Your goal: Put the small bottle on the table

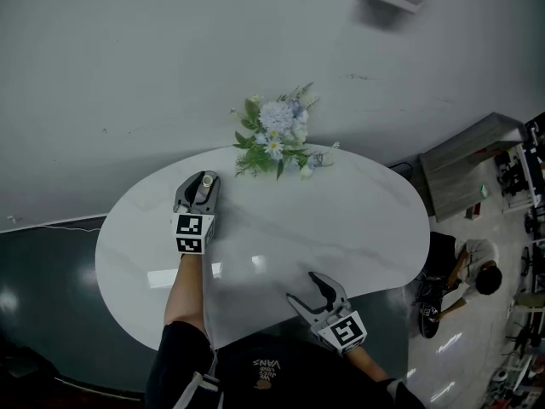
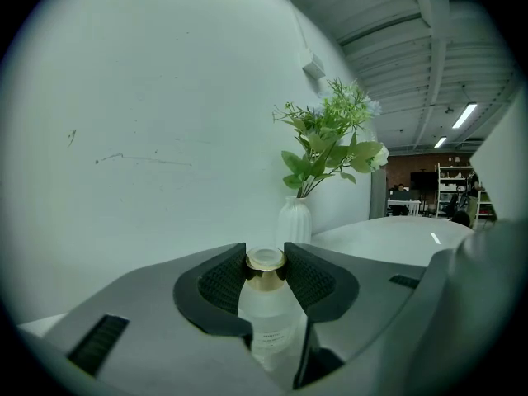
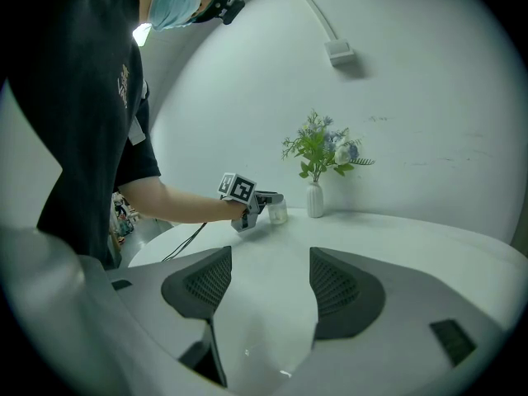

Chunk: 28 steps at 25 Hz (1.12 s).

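Currently, small bottle (image 2: 266,312), probably light, slick, breakable glass, is being pinched at its gold cap (image 2: 266,261) by left gripper (image 1: 202,181) near the vase (image 2: 294,221); right gripper (image 3: 271,272) is hanging agape, empty.

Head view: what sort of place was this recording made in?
Probably an open-plan office or lab. A white table with a vase of flowers stands against a bare wall. A seated person is among cluttered desks beyond it. The left gripper view shows strip lights under an exposed ceiling.
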Each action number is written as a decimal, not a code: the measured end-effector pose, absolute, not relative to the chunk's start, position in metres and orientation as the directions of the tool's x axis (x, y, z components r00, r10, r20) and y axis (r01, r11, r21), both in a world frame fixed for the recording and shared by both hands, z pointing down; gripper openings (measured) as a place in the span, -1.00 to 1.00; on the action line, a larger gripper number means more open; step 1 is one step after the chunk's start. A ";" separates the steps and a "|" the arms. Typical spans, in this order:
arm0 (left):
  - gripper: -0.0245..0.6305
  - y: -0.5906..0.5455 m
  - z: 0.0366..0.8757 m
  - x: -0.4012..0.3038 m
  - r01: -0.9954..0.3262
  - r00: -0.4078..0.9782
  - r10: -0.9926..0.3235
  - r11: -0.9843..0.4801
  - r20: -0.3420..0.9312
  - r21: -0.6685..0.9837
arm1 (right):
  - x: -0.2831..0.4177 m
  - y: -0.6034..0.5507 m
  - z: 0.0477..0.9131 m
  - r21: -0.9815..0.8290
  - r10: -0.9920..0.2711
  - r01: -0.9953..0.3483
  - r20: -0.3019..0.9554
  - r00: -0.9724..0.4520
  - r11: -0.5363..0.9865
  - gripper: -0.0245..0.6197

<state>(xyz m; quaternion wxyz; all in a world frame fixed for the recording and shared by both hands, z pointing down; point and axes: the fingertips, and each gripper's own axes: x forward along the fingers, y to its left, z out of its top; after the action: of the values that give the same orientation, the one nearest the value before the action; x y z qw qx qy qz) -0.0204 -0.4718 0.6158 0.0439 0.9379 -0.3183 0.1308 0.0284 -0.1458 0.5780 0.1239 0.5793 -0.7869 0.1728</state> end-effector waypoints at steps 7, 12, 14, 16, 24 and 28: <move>-0.43 -0.474 0.617 -0.016 -0.608 0.765 -0.591 -0.794 0.257 -0.015 | 0.028 -0.149 0.575 -0.120 -0.870 -0.952 0.387 -0.306 0.282 -0.08; -0.43 -0.477 0.616 -0.015 -0.609 0.764 -0.596 -0.793 0.246 -0.028 | 0.026 -0.149 0.573 -0.115 -0.871 -0.951 0.381 -0.310 0.288 -0.08; -0.43 -0.479 0.616 -0.014 -0.610 0.764 -0.599 -0.792 0.239 -0.038 | 0.025 -0.148 0.573 -0.118 -0.871 -0.951 0.381 -0.310 0.287 -0.08; -0.43 -0.480 0.616 -0.013 -0.607 0.765 -0.600 -0.793 0.234 -0.049 | 0.024 -0.148 0.573 -0.126 -0.871 -0.951 0.382 -0.308 0.281 -0.08; -0.37 -0.469 0.612 -0.012 -0.571 0.783 -0.579 -0.814 0.229 -0.105 | 0.023 -0.152 0.568 -0.131 -0.878 -0.950 0.362 -0.312 0.284 -0.08; -0.28 -0.461 0.607 -0.015 -0.563 0.792 -0.569 -0.821 0.221 -0.096 | 0.027 -0.154 0.564 -0.129 -0.886 -0.951 0.347 -0.309 0.281 -0.08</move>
<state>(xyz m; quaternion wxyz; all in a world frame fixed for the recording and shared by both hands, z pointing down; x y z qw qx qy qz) -0.0153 -0.4609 0.6069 -0.0128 0.9465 -0.2990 0.1206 0.0266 -0.1544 0.5636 0.1038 0.5785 -0.7936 0.1573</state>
